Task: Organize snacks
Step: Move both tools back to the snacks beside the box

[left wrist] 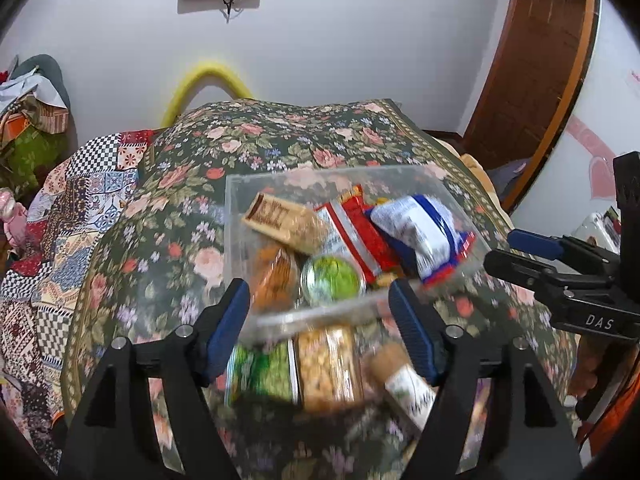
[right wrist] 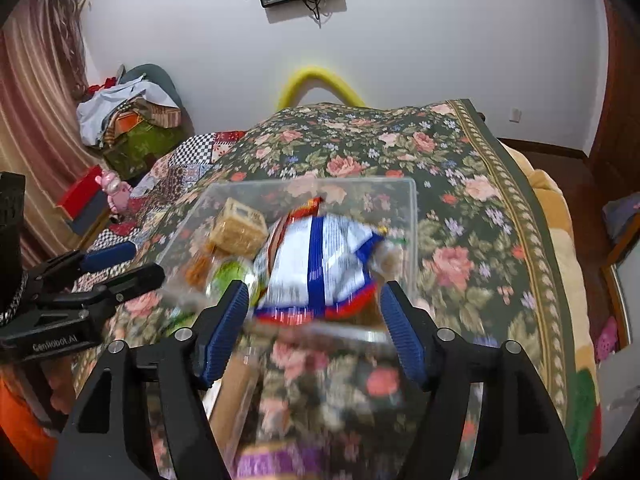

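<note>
Clear bin [left wrist: 240, 208], snack packets [left wrist: 416, 236] inside

Left gripper [left wrist: 320, 300]: matte black frame with two angular arms, each ending in a blue ribbed pad.
Left gripper fasteners: round silver screw heads on each arm, two per side.
Left gripper marking, in the right wrist view at 9 o'clock [right wrist: 104, 268]: white lettering "GenRobot.AI" on the black body, a braided black-and-white cord beside it.
Right gripper [right wrist: 314, 300]: same black frame, blue ribbed pads, silver screw heads.
Right gripper marking, in the left wrist view at 3 o'clock [left wrist: 520, 252]: white letters "DAS" on a black plate.
Clothing: orange fabric [right wrist: 20, 420] at 8 o'clock in the right wrist view.
</note>
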`<action>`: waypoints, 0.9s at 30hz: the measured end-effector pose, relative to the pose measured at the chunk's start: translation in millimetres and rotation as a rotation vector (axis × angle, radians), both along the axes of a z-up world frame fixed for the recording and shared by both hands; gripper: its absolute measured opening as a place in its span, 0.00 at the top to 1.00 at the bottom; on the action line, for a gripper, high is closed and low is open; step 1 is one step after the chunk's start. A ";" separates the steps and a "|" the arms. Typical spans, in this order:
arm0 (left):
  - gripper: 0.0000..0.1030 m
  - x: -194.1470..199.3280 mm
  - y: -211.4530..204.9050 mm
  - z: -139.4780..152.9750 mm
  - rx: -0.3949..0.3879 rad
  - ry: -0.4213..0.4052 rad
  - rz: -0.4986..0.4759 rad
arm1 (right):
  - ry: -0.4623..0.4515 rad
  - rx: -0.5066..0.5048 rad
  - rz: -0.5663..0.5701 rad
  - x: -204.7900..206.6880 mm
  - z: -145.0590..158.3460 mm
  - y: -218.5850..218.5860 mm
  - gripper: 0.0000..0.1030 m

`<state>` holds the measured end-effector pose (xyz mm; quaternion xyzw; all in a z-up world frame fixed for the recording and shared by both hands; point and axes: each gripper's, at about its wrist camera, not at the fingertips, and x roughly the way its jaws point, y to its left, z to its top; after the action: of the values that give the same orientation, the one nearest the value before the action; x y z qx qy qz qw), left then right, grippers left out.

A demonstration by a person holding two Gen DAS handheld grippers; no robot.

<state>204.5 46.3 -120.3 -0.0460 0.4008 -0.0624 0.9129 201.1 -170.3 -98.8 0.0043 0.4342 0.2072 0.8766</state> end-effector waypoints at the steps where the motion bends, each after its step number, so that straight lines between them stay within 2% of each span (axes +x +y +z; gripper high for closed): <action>1: 0.27 -5.5 -0.8 -0.3 0.001 0.004 0.000 | -0.001 -0.013 0.001 -6.6 -0.3 -2.0 0.35; 6: 0.23 -34.4 -7.2 -7.6 -0.016 0.040 -0.020 | 0.011 -0.065 0.001 -36.0 -9.1 -12.3 0.29; 11: 0.23 -53.0 -16.2 -18.8 -0.027 0.070 -0.038 | 0.101 -0.057 0.024 -62.7 -31.1 -14.5 0.26; 16: 0.23 -53.1 -33.8 -33.4 -0.068 0.119 -0.064 | 0.159 -0.071 0.028 -83.8 -55.6 -11.2 0.26; 23: 0.23 -42.7 -73.0 -60.7 -0.024 0.163 -0.102 | 0.209 -0.045 -0.009 -89.8 -67.7 -23.1 0.26; 27: 0.23 -43.8 -75.3 -74.5 0.015 0.178 -0.096 | 0.244 -0.008 -0.023 -89.7 -67.7 -30.5 0.26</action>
<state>160.7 -29.0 -194.7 -0.0255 0.4826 -0.0985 0.8699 111.4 -200.8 -166.5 0.0309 0.5386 0.1932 0.8195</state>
